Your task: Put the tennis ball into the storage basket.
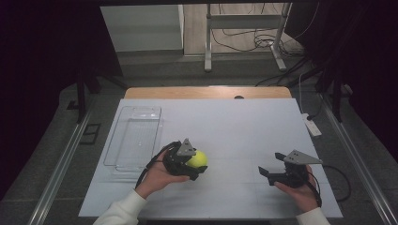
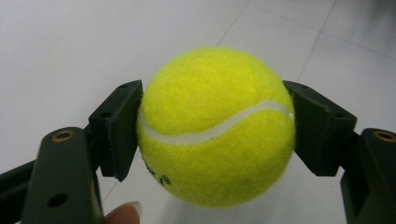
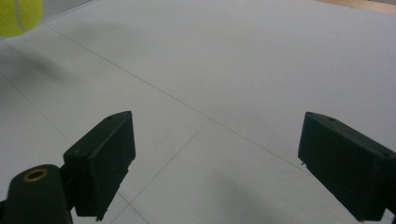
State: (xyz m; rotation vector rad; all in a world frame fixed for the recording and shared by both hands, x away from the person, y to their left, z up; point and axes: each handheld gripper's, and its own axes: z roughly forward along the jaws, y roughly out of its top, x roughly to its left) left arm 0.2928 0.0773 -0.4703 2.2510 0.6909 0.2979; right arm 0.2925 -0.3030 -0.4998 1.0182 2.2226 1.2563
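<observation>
Ball: tennis ball (image 2: 215, 126), yellow-green with a white seam curving across it, sat between the two black jaws of the left claw, one pad pressed against each of its sides.
Ball's place: in the high view the tennis ball (image 1: 197, 159) was seen over the white table (image 1: 244, 126), left of its middle and toward the near edge; whether it touched the surface could not be told.
Ball from the right: the tennis ball (image 3: 18, 16) appeared at the top left corner of the right gripper view, well apart from that claw's jaws.
Left claw: left claw (image 1: 194, 165) was closed on the tennis ball, held in the person's left hand (image 1: 157, 176), with a white sleeve (image 1: 123, 211) at the wrist; a fingertip showed at the bottom edge of the left gripper view.
Right claw: right claw (image 1: 266, 174) stood with its jaws wide apart and nothing between them, bare table beneath; it was held in the right hand (image 1: 302, 190) near the table's near right part.
Tray: clear plastic tray (image 1: 135, 138) lay on the left part of the table, just beside the left claw, with nothing in it.
Power strip: white power strip (image 1: 311, 124) lay at the table's right edge.
</observation>
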